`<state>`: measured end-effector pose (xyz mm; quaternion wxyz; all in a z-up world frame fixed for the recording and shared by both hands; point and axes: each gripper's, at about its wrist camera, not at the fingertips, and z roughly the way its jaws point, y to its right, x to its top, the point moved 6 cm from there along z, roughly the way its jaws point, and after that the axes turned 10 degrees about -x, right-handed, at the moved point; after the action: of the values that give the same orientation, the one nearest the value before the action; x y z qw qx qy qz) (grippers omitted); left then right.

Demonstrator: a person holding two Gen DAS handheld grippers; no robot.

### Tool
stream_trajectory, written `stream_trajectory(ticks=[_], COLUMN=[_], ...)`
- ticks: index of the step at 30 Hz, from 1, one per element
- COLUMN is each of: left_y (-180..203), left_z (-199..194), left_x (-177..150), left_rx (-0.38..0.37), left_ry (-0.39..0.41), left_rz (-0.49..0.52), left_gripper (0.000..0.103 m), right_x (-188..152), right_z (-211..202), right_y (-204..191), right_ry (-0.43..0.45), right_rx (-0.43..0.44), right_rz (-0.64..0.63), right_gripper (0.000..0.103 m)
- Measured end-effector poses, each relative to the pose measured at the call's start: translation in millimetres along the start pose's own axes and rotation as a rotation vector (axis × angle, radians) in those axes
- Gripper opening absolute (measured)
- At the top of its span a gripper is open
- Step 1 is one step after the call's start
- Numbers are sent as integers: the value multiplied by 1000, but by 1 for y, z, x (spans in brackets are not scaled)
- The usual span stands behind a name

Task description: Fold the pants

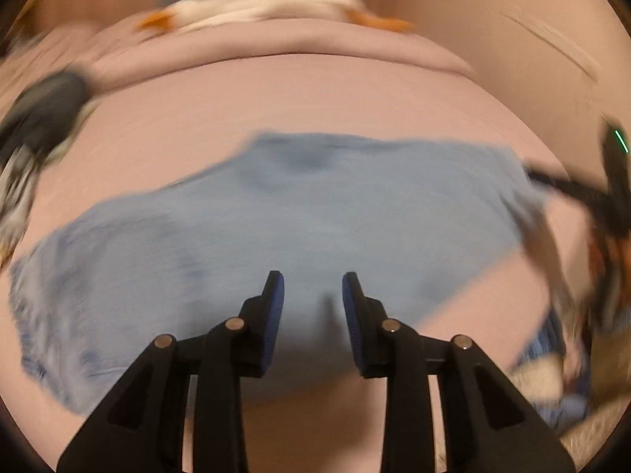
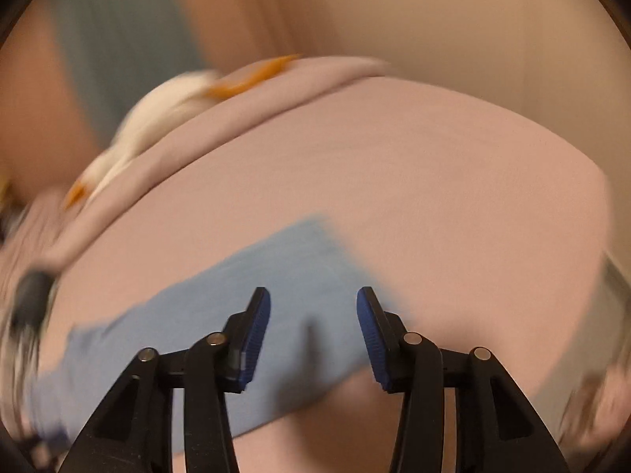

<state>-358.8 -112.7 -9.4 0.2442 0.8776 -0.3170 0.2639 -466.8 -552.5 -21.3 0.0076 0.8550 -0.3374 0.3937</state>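
Pants [image 1: 299, 228]: one, light blue, flat on pink bed [image 1: 315, 94]
Left gripper [image 1: 312, 280]: jaws parted, empty
Right gripper [image 2: 313, 295]: jaws parted, empty
Left view only: full pants spread (blurred), other gripper at right edge

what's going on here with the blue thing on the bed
A person is folding light blue pants on a pink bed sheet, working with a two-finger gripper in each hand. Right now neither one holds the cloth: the left gripper and the right gripper both hover above the pants with their jaws apart and nothing between the pads. The pants lie flat across the bed. Both views are motion-blurred. A white and orange bundle sits at the far end.
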Motion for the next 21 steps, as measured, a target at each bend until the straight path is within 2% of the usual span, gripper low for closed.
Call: stream_trajectory(ticks=[1,3,4,6,7,9,11,13,14,16,17,19,21], left_y=[-17,-44,-58,-90,-101,-121,-131,-135,-133,-127,-123,-120,-124], left_z=[-5,-14,-20,-29,-32,-37,-41,-42,-41,-40,-39,-37,-34], left_x=[0,-2,-5,-15,-20,-27,-26,-21,-18,-15,-13,-15,-13], left_rx=[26,110,175,269,293,282,300,268,266,267,262,235,234], left_ry=[22,42,45,37,36,54,71,86,89,90,91,100,97], left_rz=[-49,-96,-107,-134,-150,-201,-234,-269,-267,-247,-240,-231,-227], left_gripper=[29,29,29,29,26,14,10,10,10,14,21,29,30], right_x=[-8,-30,-39,-63,-71,-99,-128,-142,-139,-122,-105,-68,-36], right_z=[4,10,11,13,13,17,22,16,13,12,16,29,44], right_y=[-31,-92,-116,-166,-182,-220,-242,-255,-260,-266,-271,-279,-292], right_ry=[-30,-72,-81,-97,-101,-138,-207,-131,-156,-193,-192,-168,-138], right_rx=[85,212,253,321,341,387,398,361,393,458,473,461,473], right_rz=[-72,-227,-296,-441,-486,-630,-779,-942,-973,-915,-868,-764,-689], right_gripper=[47,40,35,34,33,33,33,33,33,33,33,33,33])
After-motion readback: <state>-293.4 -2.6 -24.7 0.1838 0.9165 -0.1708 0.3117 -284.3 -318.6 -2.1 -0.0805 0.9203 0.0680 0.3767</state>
